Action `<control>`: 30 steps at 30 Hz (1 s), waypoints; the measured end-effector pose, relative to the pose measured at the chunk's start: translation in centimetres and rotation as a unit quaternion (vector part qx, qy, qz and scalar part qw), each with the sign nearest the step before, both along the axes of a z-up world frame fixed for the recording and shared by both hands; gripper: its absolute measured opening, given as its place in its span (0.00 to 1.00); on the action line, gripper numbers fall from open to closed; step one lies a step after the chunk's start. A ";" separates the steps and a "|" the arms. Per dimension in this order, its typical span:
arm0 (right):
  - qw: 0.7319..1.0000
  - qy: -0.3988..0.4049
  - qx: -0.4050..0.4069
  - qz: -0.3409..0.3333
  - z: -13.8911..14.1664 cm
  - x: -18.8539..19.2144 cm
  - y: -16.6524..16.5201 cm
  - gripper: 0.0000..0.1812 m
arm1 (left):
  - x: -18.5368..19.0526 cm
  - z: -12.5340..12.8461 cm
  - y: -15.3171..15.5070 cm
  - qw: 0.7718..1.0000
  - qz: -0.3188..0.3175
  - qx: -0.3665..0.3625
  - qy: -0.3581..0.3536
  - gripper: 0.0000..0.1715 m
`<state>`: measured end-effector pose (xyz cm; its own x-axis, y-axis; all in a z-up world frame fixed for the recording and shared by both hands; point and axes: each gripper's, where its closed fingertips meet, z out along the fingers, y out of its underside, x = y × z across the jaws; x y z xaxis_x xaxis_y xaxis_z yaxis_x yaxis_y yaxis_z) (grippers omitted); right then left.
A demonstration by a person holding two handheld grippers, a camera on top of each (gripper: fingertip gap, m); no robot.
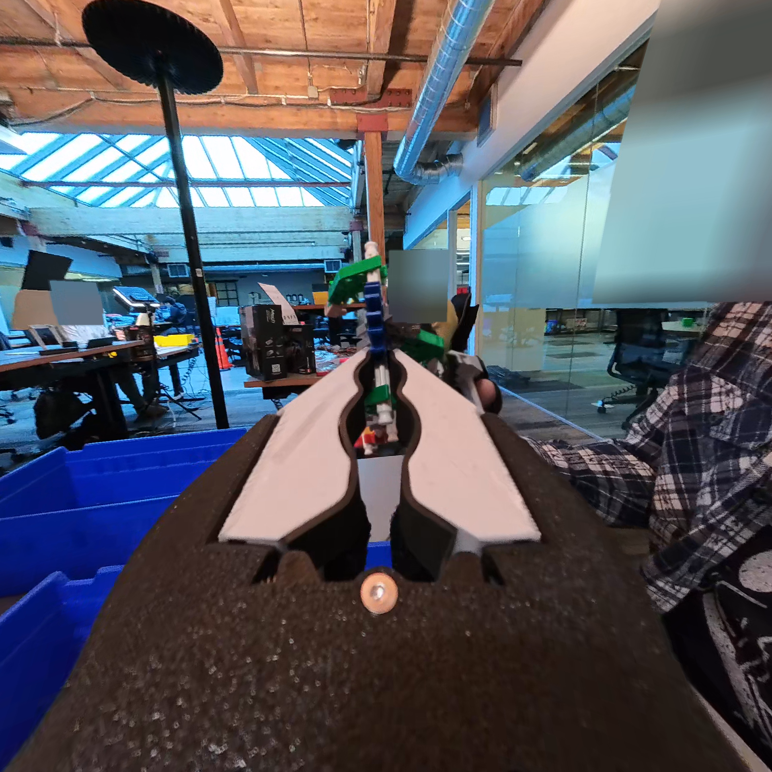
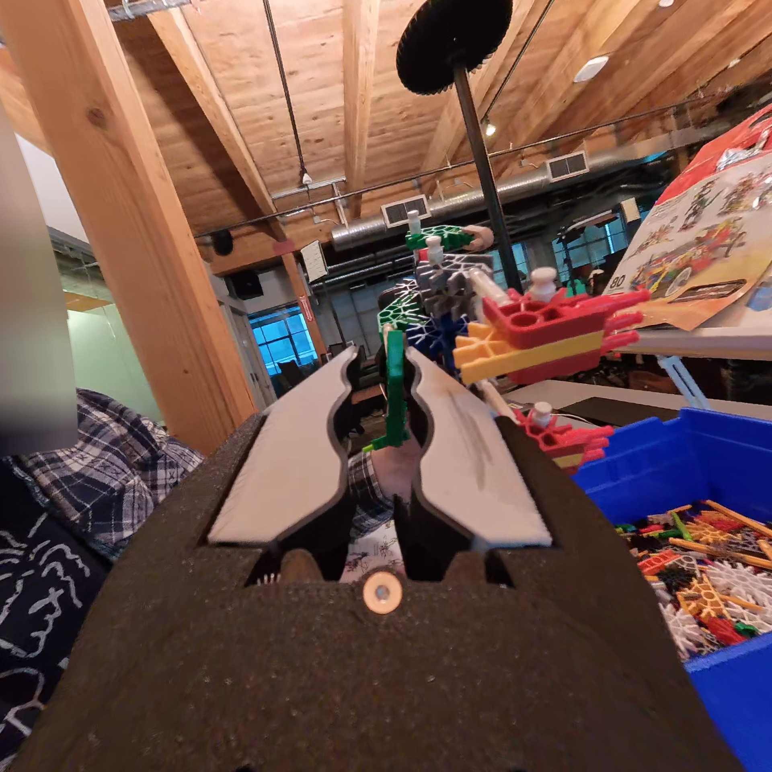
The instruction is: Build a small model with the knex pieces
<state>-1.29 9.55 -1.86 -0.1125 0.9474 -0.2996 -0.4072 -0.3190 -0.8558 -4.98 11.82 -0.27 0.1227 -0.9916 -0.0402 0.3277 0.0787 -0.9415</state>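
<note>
Both the left gripper [image 1: 379, 355] and right gripper [image 2: 382, 355] clamp the toy model [image 2: 522, 330], blue bin [image 2: 651, 455] at four o'clock.

I see my left claw [image 1: 378, 355] pinched on the blue toothed connector [image 1: 373, 317] of the multicolour rod-and-connector toy model [image 2: 522, 330], raised in the air. My right claw [image 2: 382, 359] seems to grip its upright green connector [image 2: 394, 388].

The toy [image 2: 539, 334] beyond the right tongs is red, yellow, green, blue and grey. Blue bins [image 1: 83, 501] sit left of the left tongs; a plaid sleeve [image 1: 689, 438] lies right
</note>
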 end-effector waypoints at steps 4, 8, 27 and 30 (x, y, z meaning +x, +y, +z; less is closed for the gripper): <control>1.000 -0.002 -0.004 -0.002 -0.5 -0.1 0.1 0.09 | -0.1 0.5 0.0 1.000 -0.004 -0.010 -0.028 0.01; 0.999 0.001 0.021 -0.029 -0.1 0.0 -0.2 0.04 | -0.1 0.8 -0.3 0.999 -0.011 -0.006 -0.029 0.02; 0.970 -0.145 0.017 -0.193 -1.9 0.9 5.3 0.02 | 0.9 0.4 1.3 0.949 0.241 0.169 0.110 0.02; 0.955 -0.165 0.019 -0.244 -2.2 1.2 6.4 0.02 | 1.4 0.1 1.5 0.922 0.294 0.211 0.140 0.01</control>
<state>-0.07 15.94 -4.07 0.4401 0.8740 -0.2062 -0.2045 -0.1261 -0.9707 -3.61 13.37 -0.18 0.5597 -0.6459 -0.5192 -0.1395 0.5442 -0.8273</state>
